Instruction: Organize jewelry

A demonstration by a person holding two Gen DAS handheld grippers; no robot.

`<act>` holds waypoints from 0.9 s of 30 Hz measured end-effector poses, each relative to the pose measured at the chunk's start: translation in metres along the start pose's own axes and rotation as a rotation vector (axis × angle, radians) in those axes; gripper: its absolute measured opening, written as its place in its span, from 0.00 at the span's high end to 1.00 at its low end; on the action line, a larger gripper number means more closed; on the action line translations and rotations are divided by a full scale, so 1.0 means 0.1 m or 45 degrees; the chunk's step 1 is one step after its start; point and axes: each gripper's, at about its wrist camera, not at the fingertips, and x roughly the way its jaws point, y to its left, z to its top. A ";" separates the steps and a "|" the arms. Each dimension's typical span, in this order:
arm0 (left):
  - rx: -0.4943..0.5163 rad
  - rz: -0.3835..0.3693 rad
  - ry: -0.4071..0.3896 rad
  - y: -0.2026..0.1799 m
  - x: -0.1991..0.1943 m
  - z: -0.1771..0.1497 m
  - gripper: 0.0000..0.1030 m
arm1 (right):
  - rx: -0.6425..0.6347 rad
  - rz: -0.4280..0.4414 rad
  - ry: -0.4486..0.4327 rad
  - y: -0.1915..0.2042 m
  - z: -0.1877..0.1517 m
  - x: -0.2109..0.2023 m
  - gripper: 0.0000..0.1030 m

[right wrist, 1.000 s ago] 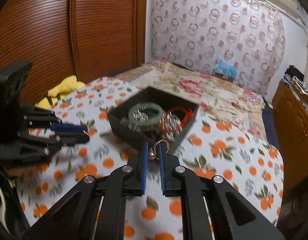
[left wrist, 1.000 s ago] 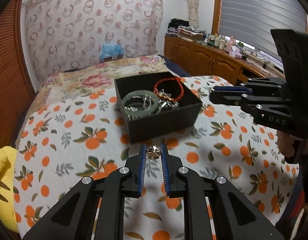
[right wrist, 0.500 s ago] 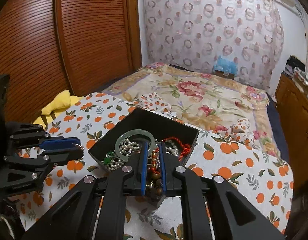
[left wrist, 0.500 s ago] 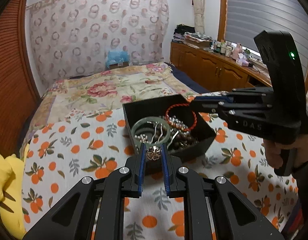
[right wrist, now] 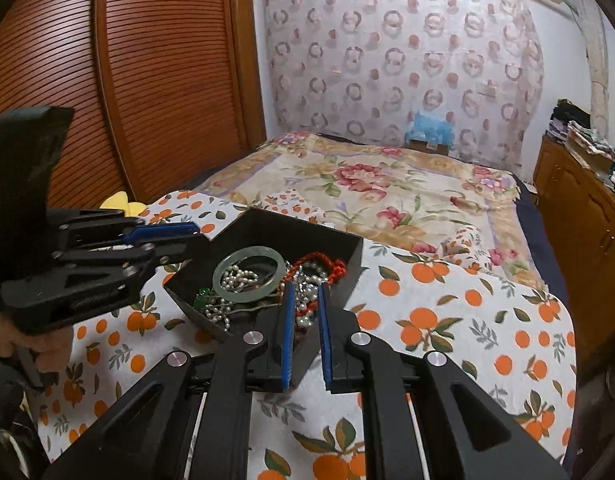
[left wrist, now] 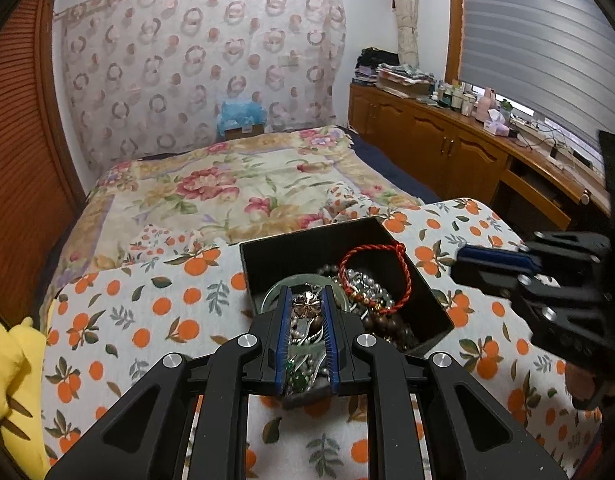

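Observation:
A black open box (left wrist: 303, 240) (right wrist: 347, 246) sits on an orange-print cloth and holds a jade bangle (right wrist: 249, 274), a red cord bracelet (left wrist: 373, 276) and bead strands. My left gripper (left wrist: 306, 300) is over the box's near side, shut on a small gold flower-shaped piece (left wrist: 307, 304). My right gripper (right wrist: 305, 294) is over the box's near corner with its jaws slightly apart and nothing between them. Each gripper shows in the other's view, the right one (left wrist: 491, 258) and the left one (right wrist: 163, 234).
The cloth (left wrist: 147, 312) covers the near end of a bed with a floral quilt (left wrist: 247, 184). A yellow item (left wrist: 11, 364) lies at the left edge. Wooden cabinets (left wrist: 447, 148) with clutter stand at the right, a slatted wardrobe (right wrist: 147, 80) at the left.
Both grippers moved forward over the box. The right gripper's gold earring is gone from its jaws, which have opened slightly. The left gripper still holds the flower piece.

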 end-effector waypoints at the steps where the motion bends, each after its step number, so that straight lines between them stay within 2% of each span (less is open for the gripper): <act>1: -0.001 0.004 0.000 -0.01 0.01 0.00 0.87 | 0.006 -0.003 -0.007 -0.01 -0.02 -0.03 0.87; 4: -0.013 0.003 0.007 -0.02 0.03 0.00 0.84 | 0.014 -0.019 -0.023 -0.02 -0.05 -0.09 0.87; 7: -0.022 0.006 0.000 -0.02 0.03 -0.02 0.65 | 0.025 -0.033 -0.037 -0.02 -0.08 -0.14 0.84; 10: -0.024 0.014 0.005 -0.03 0.01 -0.06 0.63 | 0.045 -0.051 -0.053 -0.02 -0.13 -0.20 0.76; 12: -0.032 0.017 0.004 -0.03 -0.03 -0.10 0.55 | 0.056 -0.056 -0.060 -0.02 -0.15 -0.22 0.76; 14: -0.028 0.028 -0.010 -0.04 -0.10 -0.14 0.42 | 0.075 -0.067 -0.072 -0.01 -0.18 -0.27 0.72; 16: -0.032 0.030 -0.019 -0.04 -0.16 -0.16 0.32 | 0.091 -0.077 -0.088 0.00 -0.21 -0.31 0.59; 17: -0.039 0.026 -0.028 -0.03 -0.20 -0.17 0.23 | 0.098 -0.082 -0.096 0.01 -0.22 -0.34 0.57; 20: -0.041 0.042 -0.058 -0.04 -0.32 -0.21 0.13 | 0.112 -0.097 -0.126 0.03 -0.25 -0.41 0.47; 23: -0.047 0.073 -0.079 -0.03 -0.44 -0.24 0.08 | 0.119 -0.128 -0.160 0.06 -0.27 -0.51 0.32; 27: -0.058 0.103 -0.113 -0.02 -0.60 -0.27 0.08 | 0.138 -0.155 -0.212 0.11 -0.27 -0.65 0.12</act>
